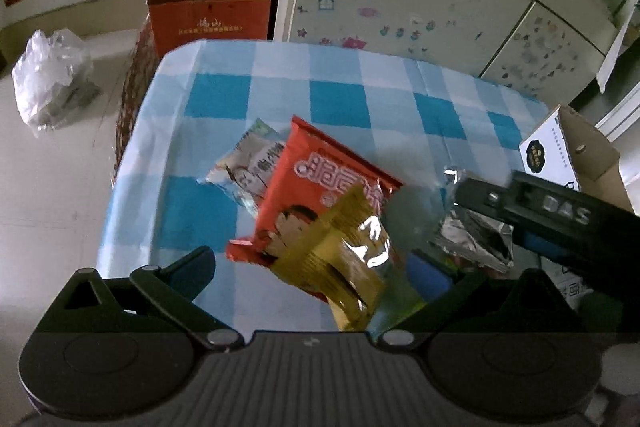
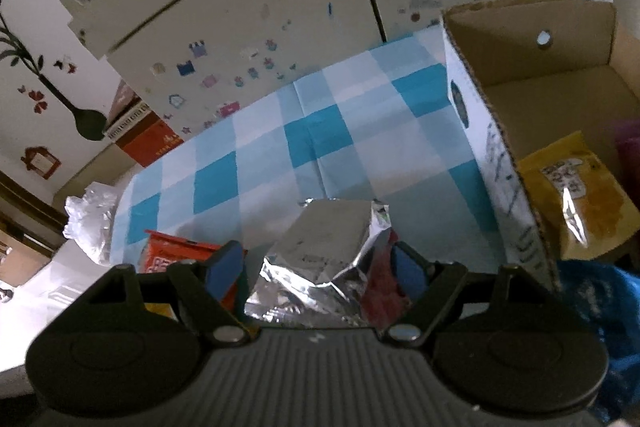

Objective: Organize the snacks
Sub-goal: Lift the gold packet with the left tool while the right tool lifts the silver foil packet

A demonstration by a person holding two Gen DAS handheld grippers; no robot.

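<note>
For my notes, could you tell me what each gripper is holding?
The right gripper holds a silver packet by its near end; the left gripper holds nothing.

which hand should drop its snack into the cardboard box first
Right, probably. The right gripper has the silver packet between its fingers, with the open cardboard box just to its right. The left gripper sits farther off.

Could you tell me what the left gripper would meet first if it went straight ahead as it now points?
Probably the gold snack packet between the open left gripper fingers, then the red packet under it; depth is unclear.
</note>
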